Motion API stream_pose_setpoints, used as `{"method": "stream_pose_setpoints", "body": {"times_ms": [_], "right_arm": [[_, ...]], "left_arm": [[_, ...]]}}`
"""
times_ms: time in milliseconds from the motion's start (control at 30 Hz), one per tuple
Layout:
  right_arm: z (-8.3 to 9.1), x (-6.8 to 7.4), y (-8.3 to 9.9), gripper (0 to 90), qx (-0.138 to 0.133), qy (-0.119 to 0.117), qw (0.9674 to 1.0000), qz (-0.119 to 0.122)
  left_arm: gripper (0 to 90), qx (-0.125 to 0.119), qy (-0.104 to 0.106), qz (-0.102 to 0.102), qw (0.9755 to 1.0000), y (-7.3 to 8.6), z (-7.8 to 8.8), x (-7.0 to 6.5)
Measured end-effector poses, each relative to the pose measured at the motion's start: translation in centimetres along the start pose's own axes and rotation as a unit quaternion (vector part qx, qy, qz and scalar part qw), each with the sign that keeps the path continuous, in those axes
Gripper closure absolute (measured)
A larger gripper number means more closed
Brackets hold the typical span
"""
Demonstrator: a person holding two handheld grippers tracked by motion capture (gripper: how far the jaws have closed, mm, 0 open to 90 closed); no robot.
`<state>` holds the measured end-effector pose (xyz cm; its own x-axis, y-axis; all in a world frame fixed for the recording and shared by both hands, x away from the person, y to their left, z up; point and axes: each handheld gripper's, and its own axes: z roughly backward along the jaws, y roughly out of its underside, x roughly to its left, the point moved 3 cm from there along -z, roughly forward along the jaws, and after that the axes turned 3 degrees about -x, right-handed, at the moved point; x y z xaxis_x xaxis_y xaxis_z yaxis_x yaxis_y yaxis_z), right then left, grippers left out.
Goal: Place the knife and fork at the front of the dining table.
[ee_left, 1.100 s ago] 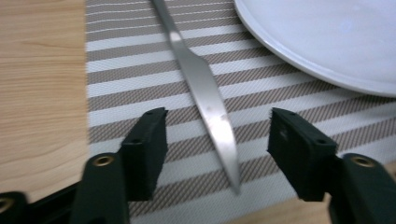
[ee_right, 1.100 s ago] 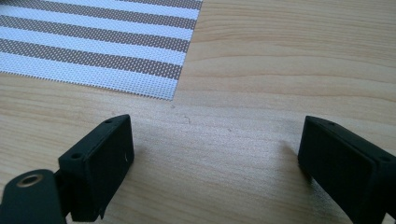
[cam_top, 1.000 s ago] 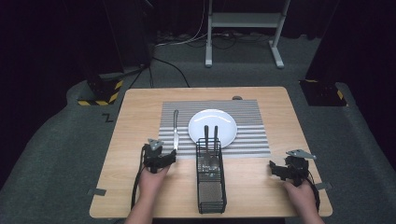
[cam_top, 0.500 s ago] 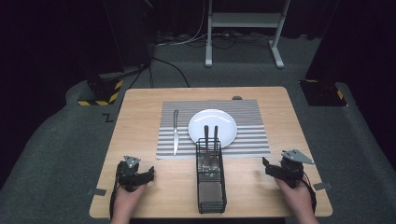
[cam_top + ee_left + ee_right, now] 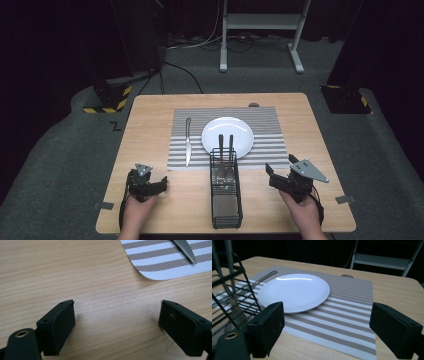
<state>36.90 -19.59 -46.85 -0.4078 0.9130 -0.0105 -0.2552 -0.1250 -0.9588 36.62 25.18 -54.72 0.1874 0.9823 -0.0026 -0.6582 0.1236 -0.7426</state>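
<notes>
Cutlery (image 5: 226,159) is stood in the wire basket (image 5: 226,200) at the near middle, between the left gripper (image 5: 150,186) and right gripper (image 5: 280,180), both spread and empty. Beyond, a knife (image 5: 188,141) is laid left of the plate (image 5: 227,136). Judged next: a handle must be gripped and lifted out.

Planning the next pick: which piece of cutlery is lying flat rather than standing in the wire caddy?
The knife. It lies flat on the striped placemat, left of the white plate. The other two utensils stand upright in the black wire caddy.
</notes>
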Motion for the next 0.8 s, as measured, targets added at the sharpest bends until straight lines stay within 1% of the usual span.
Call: {"method": "stream_pose_setpoints", "body": {"times_ms": [67, 133, 167, 267, 333, 400, 500, 600, 633, 667, 733, 800], "right_arm": [[-0.2, 0.6, -0.5, 13.1, -0.004, -0.002, 1.0000, 0.006], [-0.4, 1.5, -1.1, 12.9, -0.013, -0.011, 0.9998, 0.011], [-0.4, 1.5, -1.1, 12.9, -0.013, -0.011, 0.9998, 0.011], [-0.5, 2.2, -1.5, 12.9, -0.021, -0.017, 0.9995, 0.018], [-0.4, 2.5, -1.6, 12.9, -0.025, -0.020, 0.9993, 0.018], [-0.3, 2.6, -1.7, 12.9, -0.029, -0.027, 0.9991, 0.014], [-0.2, 2.9, -2.0, 12.9, -0.039, -0.037, 0.9985, 0.010], [-0.3, 3.4, -2.5, 13.0, -0.047, -0.052, 0.9975, 0.005], [-0.5, 3.8, -2.9, 13.0, -0.053, -0.063, 0.9966, 0.006], [-0.5, 3.8, -2.9, 13.0, -0.053, -0.063, 0.9966, 0.006], [-0.7, 4.3, -3.3, 13.0, -0.062, -0.076, 0.9952, 0.008], [-1.1, 4.9, -3.7, 13.2, -0.067, -0.094, 0.9933, 0.008]], "left_arm": [[13.5, 0.000, 0.000, 0.002, 1.0000, -0.2, -0.3, -0.2], [13.9, 0.000, -0.002, 0.004, 1.0000, -0.4, -0.5, -0.3], [13.9, -0.002, -0.002, 0.003, 1.0000, -0.5, -0.6, -0.3], [14.5, -0.001, -0.004, 0.004, 1.0000, -0.9, -1.0, -0.6], [14.7, -0.003, -0.006, 0.007, 1.0000, -1.1, -1.2, -0.7], [14.9, -0.006, -0.007, 0.010, 0.9999, -1.3, -1.4, -0.8], [14.9, -0.007, -0.008, 0.009, 0.9999, -1.3, -1.5, -0.8], [15.0, -0.010, -0.009, 0.009, 0.9999, -1.3, -1.5, -0.8], [15.2, -0.011, -0.010, 0.009, 0.9999, -1.2, -1.5, -0.8], [15.2, -0.012, -0.010, 0.009, 0.9998, -1.2, -1.5, -0.8], [15.2, -0.012, -0.010, 0.010, 0.9998, -1.2, -1.5, -0.9], [15.3, -0.014, -0.010, 0.010, 0.9998, -1.2, -1.5, -0.9]]}}
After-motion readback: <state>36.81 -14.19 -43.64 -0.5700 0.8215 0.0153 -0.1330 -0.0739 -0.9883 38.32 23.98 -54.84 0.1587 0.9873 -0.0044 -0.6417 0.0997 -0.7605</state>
